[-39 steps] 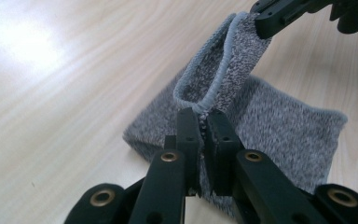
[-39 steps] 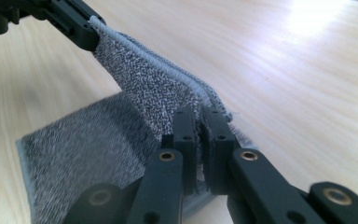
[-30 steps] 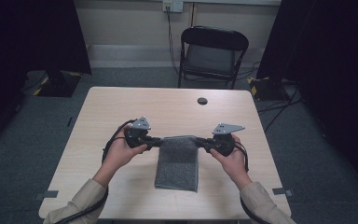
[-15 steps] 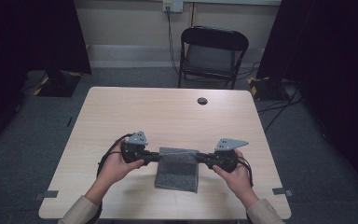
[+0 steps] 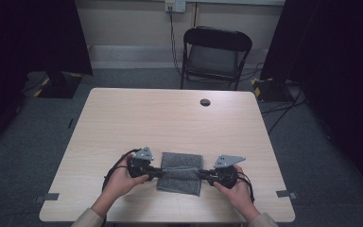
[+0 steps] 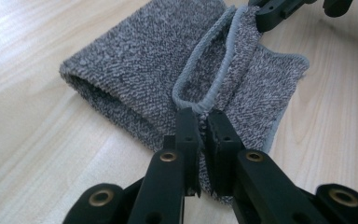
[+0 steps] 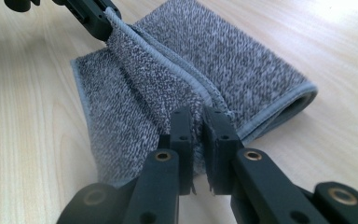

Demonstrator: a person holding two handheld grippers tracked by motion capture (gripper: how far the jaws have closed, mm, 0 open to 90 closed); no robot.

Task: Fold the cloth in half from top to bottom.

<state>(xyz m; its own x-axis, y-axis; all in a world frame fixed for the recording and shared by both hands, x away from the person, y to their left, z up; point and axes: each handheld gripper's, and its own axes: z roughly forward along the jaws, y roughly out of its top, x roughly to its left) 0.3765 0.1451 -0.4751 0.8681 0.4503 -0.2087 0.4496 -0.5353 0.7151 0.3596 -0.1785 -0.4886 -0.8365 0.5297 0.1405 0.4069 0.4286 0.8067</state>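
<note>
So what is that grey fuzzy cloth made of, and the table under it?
The grey cloth looks like soft terry or microfibre towelling: loopy, speckled pile with a smooth stitched border, and it folds limply where the left gripper and right gripper pinch it. The table looks like pale wood, probably laminate: faint straight grain and a smooth, slightly shiny top.

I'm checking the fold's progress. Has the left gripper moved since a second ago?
Yes. The left gripper, shut on the towel, has come toward the table's near edge, farther from the black disc.
</note>
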